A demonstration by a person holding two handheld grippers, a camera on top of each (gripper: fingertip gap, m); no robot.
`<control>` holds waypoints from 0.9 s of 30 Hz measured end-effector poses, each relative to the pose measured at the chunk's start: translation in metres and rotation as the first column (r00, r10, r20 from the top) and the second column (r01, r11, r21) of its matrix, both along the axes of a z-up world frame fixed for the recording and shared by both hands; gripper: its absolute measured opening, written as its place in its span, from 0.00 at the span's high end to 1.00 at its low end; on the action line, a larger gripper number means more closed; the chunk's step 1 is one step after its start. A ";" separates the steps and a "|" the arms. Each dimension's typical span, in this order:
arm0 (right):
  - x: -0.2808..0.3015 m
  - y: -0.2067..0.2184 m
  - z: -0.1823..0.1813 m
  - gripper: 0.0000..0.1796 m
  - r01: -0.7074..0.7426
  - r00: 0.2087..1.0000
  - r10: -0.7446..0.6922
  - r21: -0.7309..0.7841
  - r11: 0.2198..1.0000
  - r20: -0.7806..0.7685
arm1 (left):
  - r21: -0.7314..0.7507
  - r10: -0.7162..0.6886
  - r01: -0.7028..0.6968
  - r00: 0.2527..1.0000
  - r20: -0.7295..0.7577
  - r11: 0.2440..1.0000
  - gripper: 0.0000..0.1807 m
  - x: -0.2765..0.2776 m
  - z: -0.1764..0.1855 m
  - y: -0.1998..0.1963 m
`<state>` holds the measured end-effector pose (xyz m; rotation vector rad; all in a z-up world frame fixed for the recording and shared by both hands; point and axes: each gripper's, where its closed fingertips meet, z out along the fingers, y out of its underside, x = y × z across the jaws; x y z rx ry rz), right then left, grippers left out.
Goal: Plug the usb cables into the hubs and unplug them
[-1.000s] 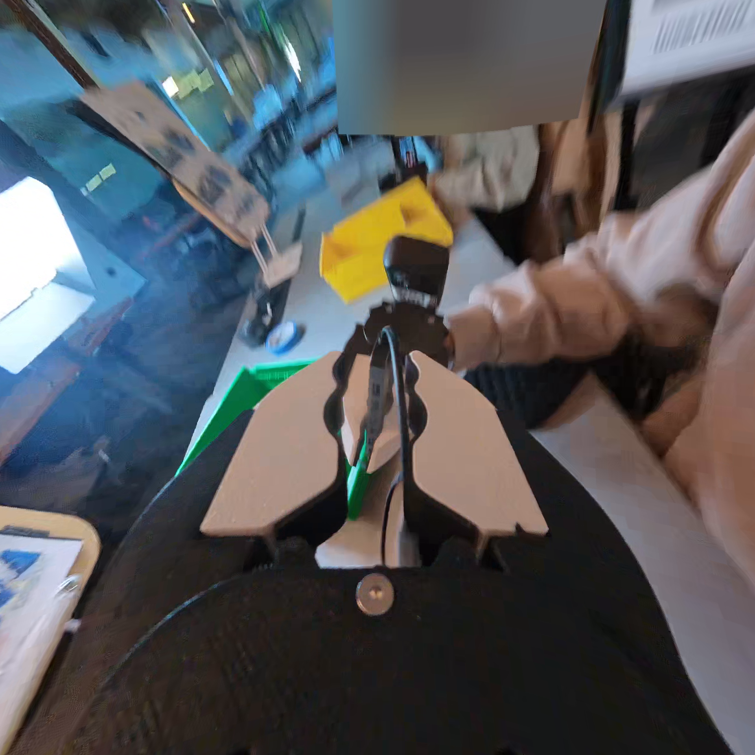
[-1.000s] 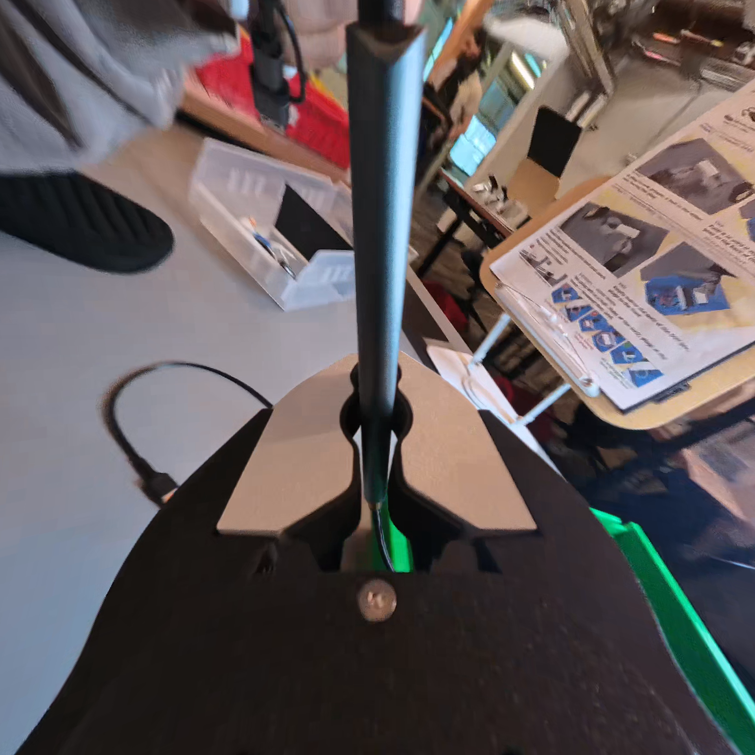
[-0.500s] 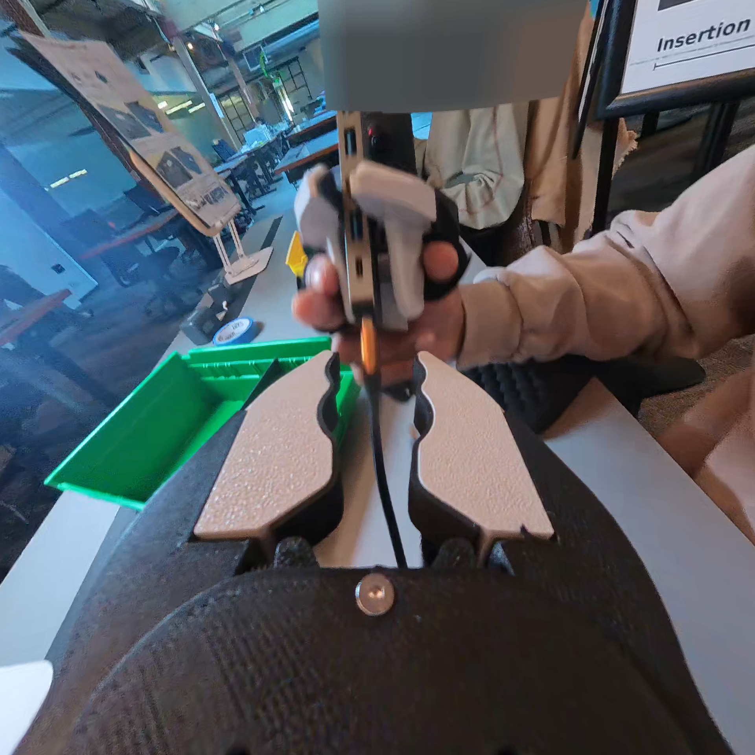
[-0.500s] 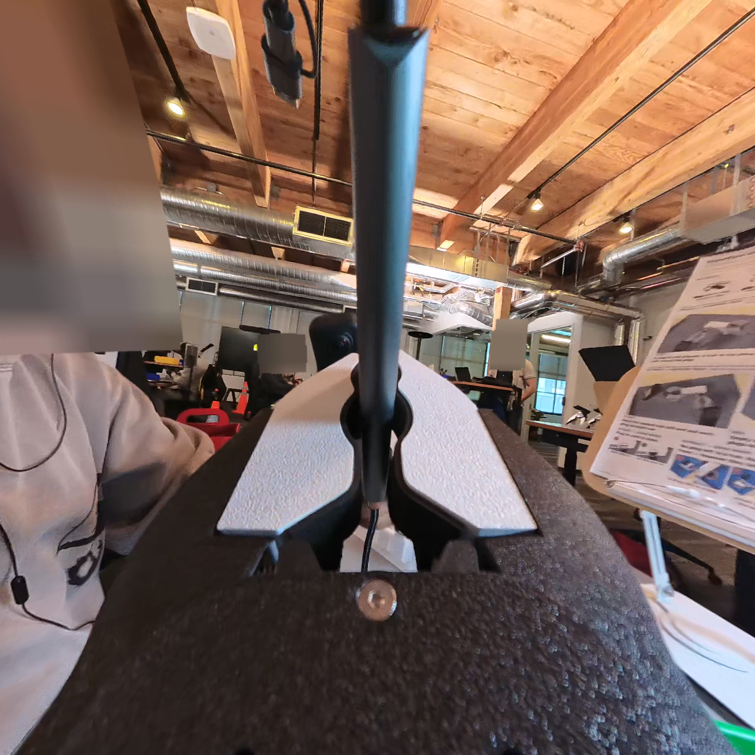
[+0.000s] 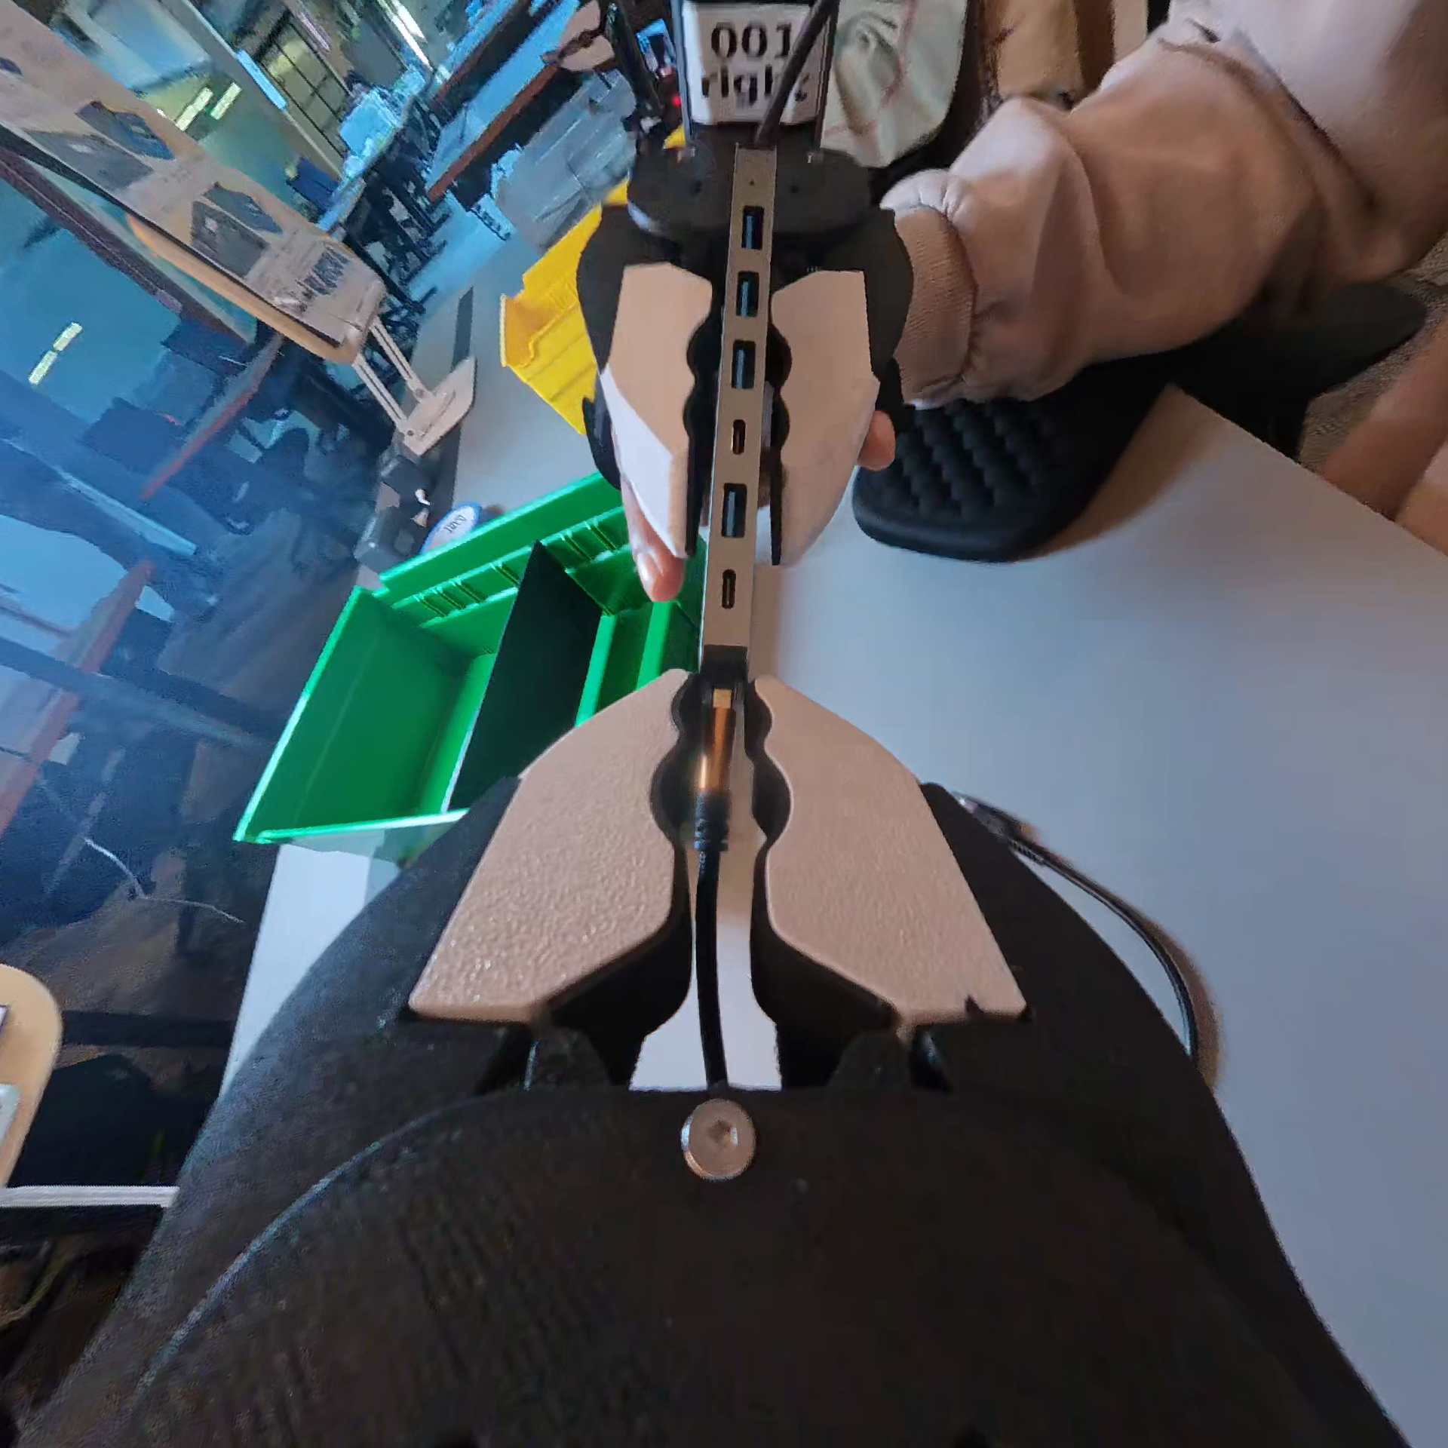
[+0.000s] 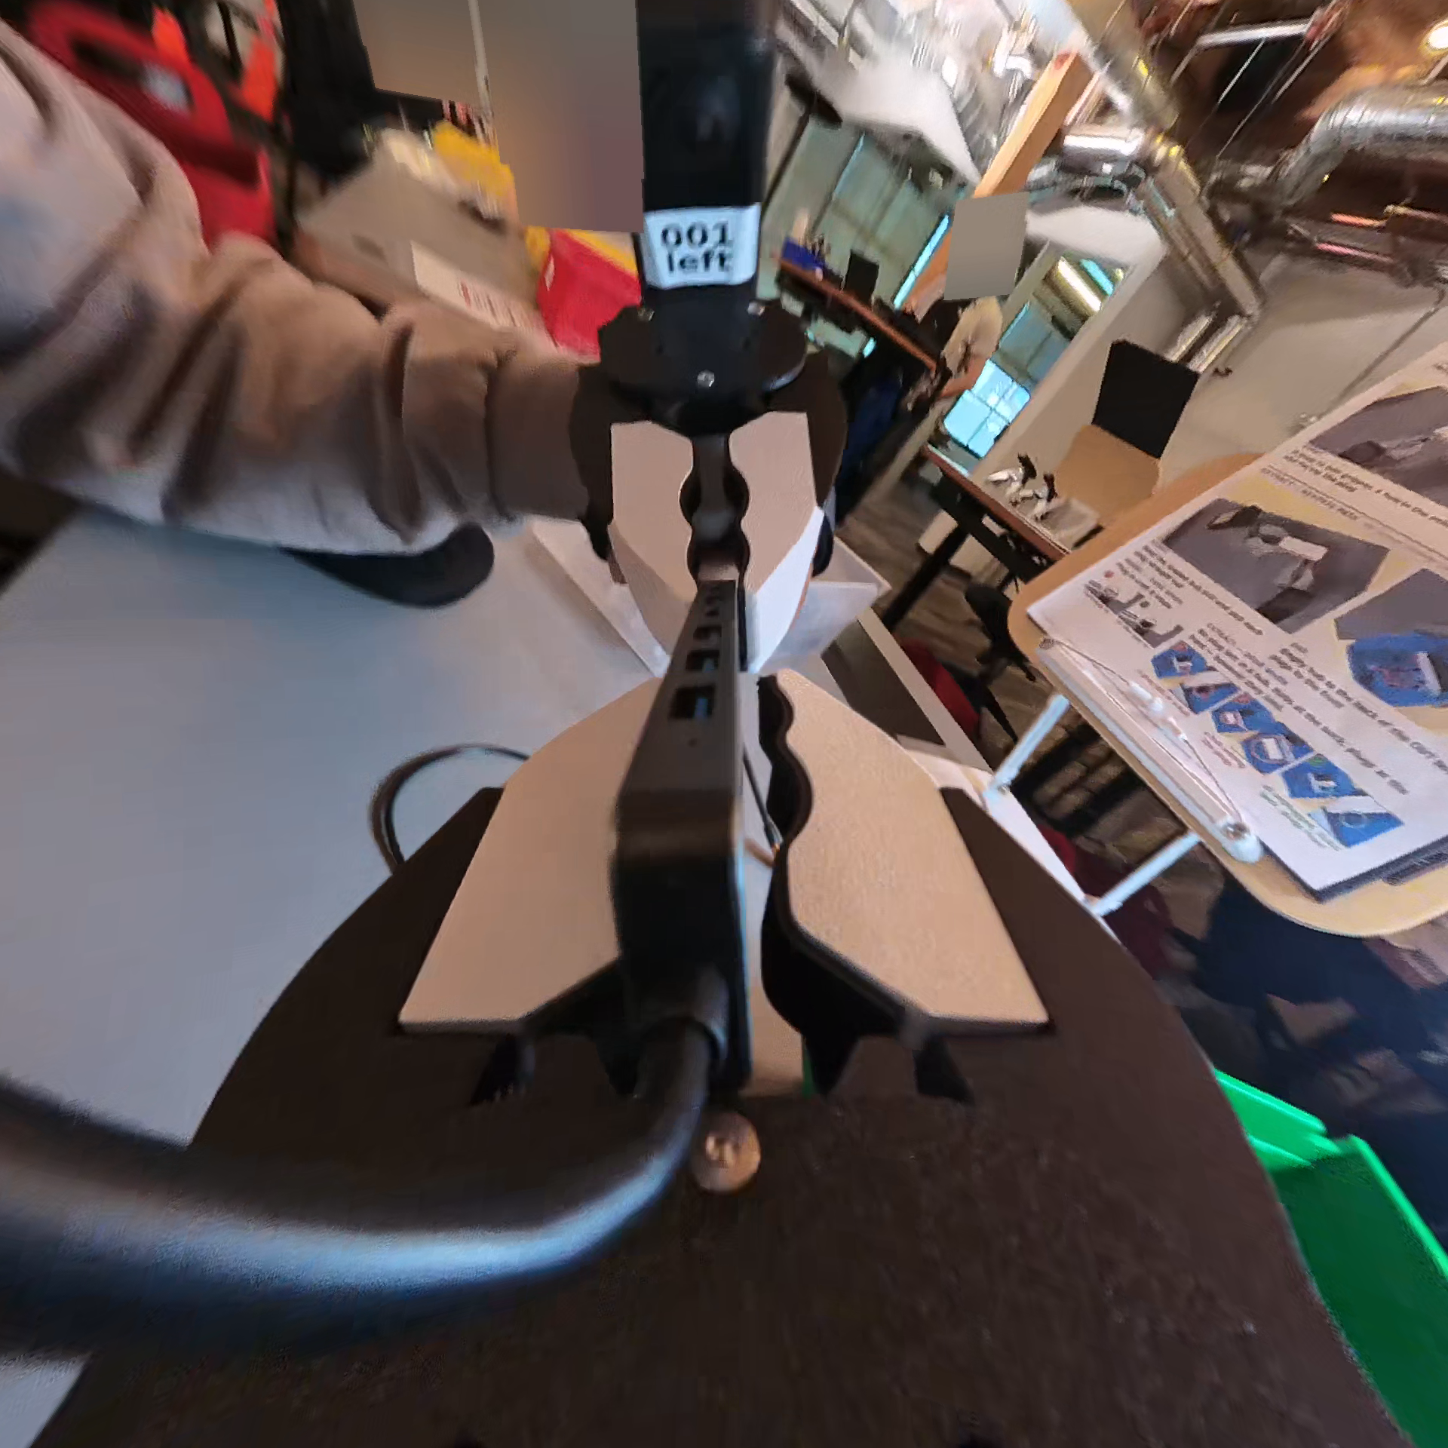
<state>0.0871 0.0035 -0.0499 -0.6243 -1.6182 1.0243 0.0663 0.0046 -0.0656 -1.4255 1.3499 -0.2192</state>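
Observation:
In the left wrist view my left gripper [image 5: 719, 689] is shut on the orange-and-metal plug [image 5: 714, 752] of a black USB cable [image 5: 709, 979]. The plug's tip meets the black end of a slim grey hub [image 5: 740, 407] with several ports. I cannot tell whether it is seated. My right gripper [image 5: 725, 548] faces me and is shut on the hub's middle. In the right wrist view the hub [image 6: 689, 783] lies between the fingers of my right gripper [image 6: 717, 689]. Its thick black lead [image 6: 313, 1214] curves off left. The left gripper [image 6: 709, 595] holds the plug at the hub's far end.
A green divided bin [image 5: 392, 705] stands at the table's left edge, with a yellow bin [image 5: 548, 329] behind it. A black foam pad [image 5: 1003, 470] lies under the person's sleeve. A loose cable [image 6: 423, 783] loops on the white table [image 6: 196, 705]. An instruction board [image 6: 1254, 705] stands right. The grippers are tip to tip, or close to it.
Half a second ago my left gripper's fingers stood apart around the cable below the hub. Now they are shut on the plug. Both grippers have tipped down towards the table and face each other.

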 end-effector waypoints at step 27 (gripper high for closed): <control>0.025 0.100 0.024 0.92 0.558 0.824 -0.501 0.226 0.798 -0.266 | -0.603 0.258 -0.366 0.930 -0.261 0.709 0.85 0.018 -0.165 -0.034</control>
